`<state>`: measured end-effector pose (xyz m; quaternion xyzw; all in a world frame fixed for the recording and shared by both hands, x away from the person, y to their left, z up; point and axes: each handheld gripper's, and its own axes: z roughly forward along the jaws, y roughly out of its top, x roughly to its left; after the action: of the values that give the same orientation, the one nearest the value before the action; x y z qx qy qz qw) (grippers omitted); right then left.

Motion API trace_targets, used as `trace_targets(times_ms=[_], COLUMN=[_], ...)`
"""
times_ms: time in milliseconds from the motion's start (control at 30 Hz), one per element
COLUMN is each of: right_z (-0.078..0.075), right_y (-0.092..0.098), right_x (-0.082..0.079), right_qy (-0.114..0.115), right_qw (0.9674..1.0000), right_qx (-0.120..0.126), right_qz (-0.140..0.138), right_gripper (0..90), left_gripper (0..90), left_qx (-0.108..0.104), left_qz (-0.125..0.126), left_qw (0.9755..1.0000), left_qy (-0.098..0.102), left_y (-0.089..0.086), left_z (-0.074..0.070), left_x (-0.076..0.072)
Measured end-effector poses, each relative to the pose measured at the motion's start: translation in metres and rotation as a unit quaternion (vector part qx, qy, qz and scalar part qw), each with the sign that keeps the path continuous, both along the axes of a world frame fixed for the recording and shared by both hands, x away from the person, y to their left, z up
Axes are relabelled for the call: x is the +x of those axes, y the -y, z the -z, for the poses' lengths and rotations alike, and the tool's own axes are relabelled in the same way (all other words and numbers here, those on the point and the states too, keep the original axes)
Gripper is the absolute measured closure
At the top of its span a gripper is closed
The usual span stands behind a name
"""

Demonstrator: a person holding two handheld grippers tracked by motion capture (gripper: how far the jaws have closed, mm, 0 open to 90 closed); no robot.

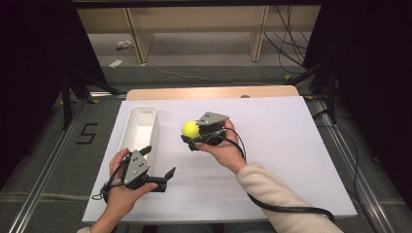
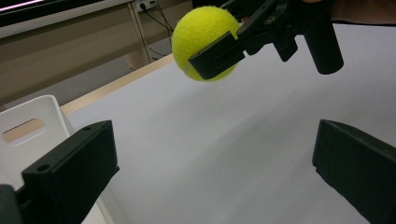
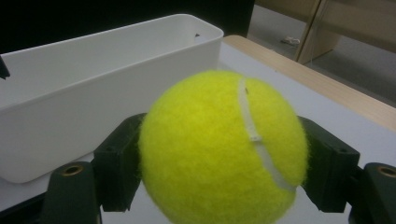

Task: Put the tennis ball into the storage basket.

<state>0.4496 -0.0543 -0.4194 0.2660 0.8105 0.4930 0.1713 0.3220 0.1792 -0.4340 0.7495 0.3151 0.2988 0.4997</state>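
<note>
ball: tennis ball [image 1: 190,128], yellow, clamped in right gripper [image 1: 193,137]; held off the table [image 1: 291,160], just right of the bin [image 1: 139,127]
right gripper: jaws pressed on both sides of ball, clear in right gripper view [image 3: 219,149]; firm grip as far as I can judge
left gripper: left gripper [image 1: 158,165] jaws apart, nothing between them; sits low near bin's near end, aimed toward the ball; left gripper view shows ball [image 2: 205,43] up and ahead
bin: white, long, looks empty where its inside shows [image 3: 93,56]; stands on the white table, left of centre
done: ball picked up and lifted, judging by its shadow on the table below it
left: likely drop into bin — ball not yet over the rim, still beside it; needs a move toward the bin, then release. Could also be a hand-over to left gripper, can't rule out
progress: roughly midway, my guess
hidden: bin floor at near end blocked by left hand [image 1: 119,187] in high view; far end cut by the wall in right gripper view
hidden 2: right gripper's jaw tips mostly behind ball and hand [image 1: 224,150] in high view
cut off: both forearms run out at bottom edge; bin only a corner in left gripper view [image 2: 32,121]
hard to tell: exact gap between ball and table; whether ball touches the bin wall — looks apart
</note>
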Motion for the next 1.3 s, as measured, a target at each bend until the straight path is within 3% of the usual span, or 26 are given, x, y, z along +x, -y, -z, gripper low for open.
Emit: trace_targets(times_ms=[1300], right_z=[-0.006], right_y=[-0.019], right_x=[-0.006], right_qy=[0.002], right_qw=[0.9997], right_qx=[0.014], right_qz=[-0.019], right_gripper=[26.3], left_gripper=[0.0], left_qx=[0.002], left_qz=[0.001], left_qw=[1.0000], left_qy=[0.001], left_y=[0.000], left_z=[0.000], left_x=[0.000])
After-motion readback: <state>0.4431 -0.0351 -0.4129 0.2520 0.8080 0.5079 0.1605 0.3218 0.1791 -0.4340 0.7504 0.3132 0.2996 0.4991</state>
